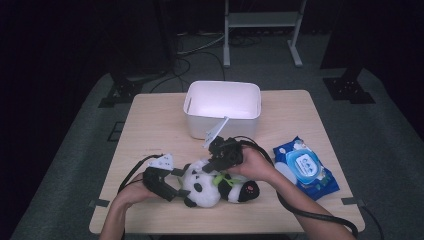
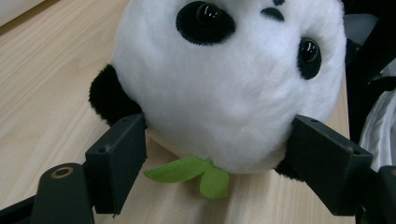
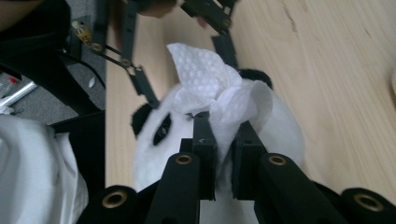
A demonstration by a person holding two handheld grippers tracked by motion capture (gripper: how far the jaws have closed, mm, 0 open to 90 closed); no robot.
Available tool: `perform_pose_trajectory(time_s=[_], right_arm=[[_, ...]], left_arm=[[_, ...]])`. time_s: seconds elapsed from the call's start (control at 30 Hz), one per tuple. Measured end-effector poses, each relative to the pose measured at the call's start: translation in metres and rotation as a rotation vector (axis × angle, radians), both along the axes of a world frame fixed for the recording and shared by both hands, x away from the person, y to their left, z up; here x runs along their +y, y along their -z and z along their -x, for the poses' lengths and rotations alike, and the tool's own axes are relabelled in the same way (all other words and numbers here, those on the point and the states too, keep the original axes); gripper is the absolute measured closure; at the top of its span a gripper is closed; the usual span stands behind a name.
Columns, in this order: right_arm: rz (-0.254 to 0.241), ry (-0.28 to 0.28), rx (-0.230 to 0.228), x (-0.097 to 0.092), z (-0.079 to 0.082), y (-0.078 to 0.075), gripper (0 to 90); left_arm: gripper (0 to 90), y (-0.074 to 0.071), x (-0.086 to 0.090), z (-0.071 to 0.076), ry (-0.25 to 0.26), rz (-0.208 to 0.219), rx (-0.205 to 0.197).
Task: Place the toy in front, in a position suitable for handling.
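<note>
Two grippers: we work the plush panda (image 1: pixel 215 186) with both at once, one to steady and one to wipe.
Panda location: it lies on its back at the near middle of the desk (image 1: pixel 150 125), head toward the left gripper (image 1: pixel 167 185), in front of the white bin (image 1: pixel 222 107).
Left gripper state: in the left gripper view its jaws stand on either side of the panda's head (image 2: pixel 224 93), partly open and touching the fur on both sides; we cannot tell whether they squeeze yet.
Right gripper state: the right gripper (image 3: pixel 223 135) is closed all but fully on a white wet wipe (image 3: pixel 210 88), whose free folds lie on the panda's head just past the jaws.
Step in hand: we judge it to be wiping the plush fur while the head is braced.
Bracing: we close the left jaws only until the head stops rolling; more would deform the soft head and hide the fur from the wipe.
Wiping: we keep the wipe flat on the fur and stroke lightly, so that the wipe, not the jaws, touches the plush.
Clearance: we keep the strokes clear of the left jaws, of the green leaf (image 2: pixel 194 171) at the neck and of the cables.
Supply: the blue wet-wipe pack (image 1: pixel 305 167) lies on the desk to the right, near the panda's feet.
</note>
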State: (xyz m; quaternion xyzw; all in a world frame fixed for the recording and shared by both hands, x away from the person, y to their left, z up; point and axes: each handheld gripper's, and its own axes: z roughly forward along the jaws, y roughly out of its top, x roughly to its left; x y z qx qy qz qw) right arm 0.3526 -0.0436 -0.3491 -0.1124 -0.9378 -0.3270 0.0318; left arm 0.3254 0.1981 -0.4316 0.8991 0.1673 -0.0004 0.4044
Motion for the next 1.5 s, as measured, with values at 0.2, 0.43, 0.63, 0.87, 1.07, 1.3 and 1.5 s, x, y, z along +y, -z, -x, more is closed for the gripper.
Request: perform_pose_trajectory(time_s=[0.2, 0.43, 0.63, 0.87, 1.07, 1.3, 1.5], right_arm=[[-0.004, -0.048, -0.015, 0.006, 0.021, -0.004, 81.9], [0.022, -0.068, -0.028, 0.003, 0.039, 0.001, 81.8], [0.031, -0.074, -0.028, -0.002, 0.053, 0.008, 81.9], [0.051, -0.093, -0.017, 0.001, 0.06, 0.021, 81.9], [0.062, -0.088, -0.043, 0.002, 0.057, 0.022, 82.0], [0.042, -0.023, -0.052, -0.014, 0.04, 0.013, 82.0], [0.041, -0.008, -0.058, -0.016, 0.038, 0.012, 82.0]], left_arm=[[19.7, -0.001, 0.0, 0.0, -0.001, -0.001, -0.002], [19.2, 0.0, 0.0, 0.0, 0.0, 0.001, -0.005], [19.2, -0.001, -0.002, 0.0, -0.008, -0.002, -0.01], [19.2, 0.0, -0.004, -0.002, -0.02, -0.001, -0.006], [19.3, -0.001, -0.002, -0.003, -0.026, 0.016, 0.001], [19.4, 0.0, 0.001, -0.003, -0.03, 0.018, 0.002], [19.4, 0.002, 0.0, -0.004, -0.028, 0.01, 0.008]])
